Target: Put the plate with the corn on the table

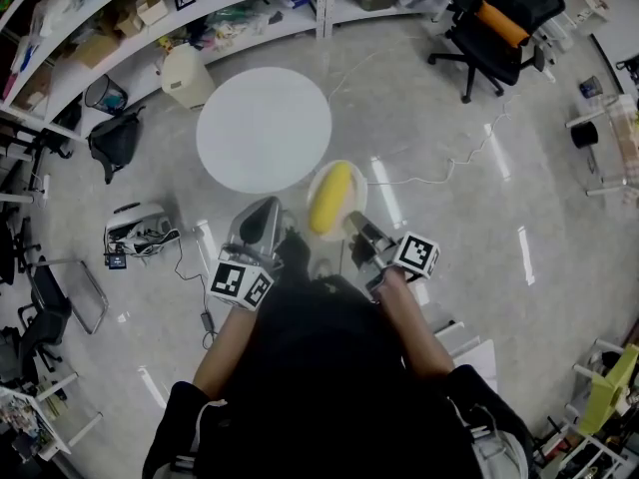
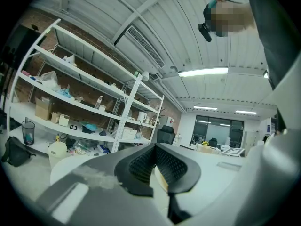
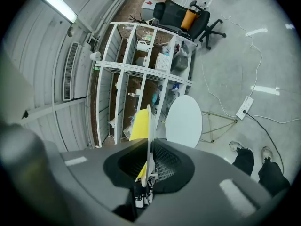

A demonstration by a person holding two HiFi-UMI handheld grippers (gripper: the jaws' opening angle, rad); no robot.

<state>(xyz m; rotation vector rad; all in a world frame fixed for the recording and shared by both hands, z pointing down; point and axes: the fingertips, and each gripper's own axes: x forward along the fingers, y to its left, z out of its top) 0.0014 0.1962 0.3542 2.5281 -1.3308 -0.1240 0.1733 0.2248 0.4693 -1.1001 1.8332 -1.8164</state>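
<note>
Grey office floor is spreading round the white worktop (image 1: pixel 263 128). Right gripper (image 1: pixel 354 224) fingers are clenching the plate (image 1: pixel 357 181) bearing the corn (image 1: pixel 331 198), in the air by the worktop's edge. Left gripper (image 1: pixel 258 224) fingers are standing released and empty. Carrying seems under way; the next move is likely lowering it level onto the worktop.

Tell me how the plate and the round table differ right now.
The plate is much smaller than the table. The plate carries a yellow corn cob; the table top is bare. The plate is held in the air, its rim clamped in the right tool; the table stands on the floor. Both are round and pale.
</note>
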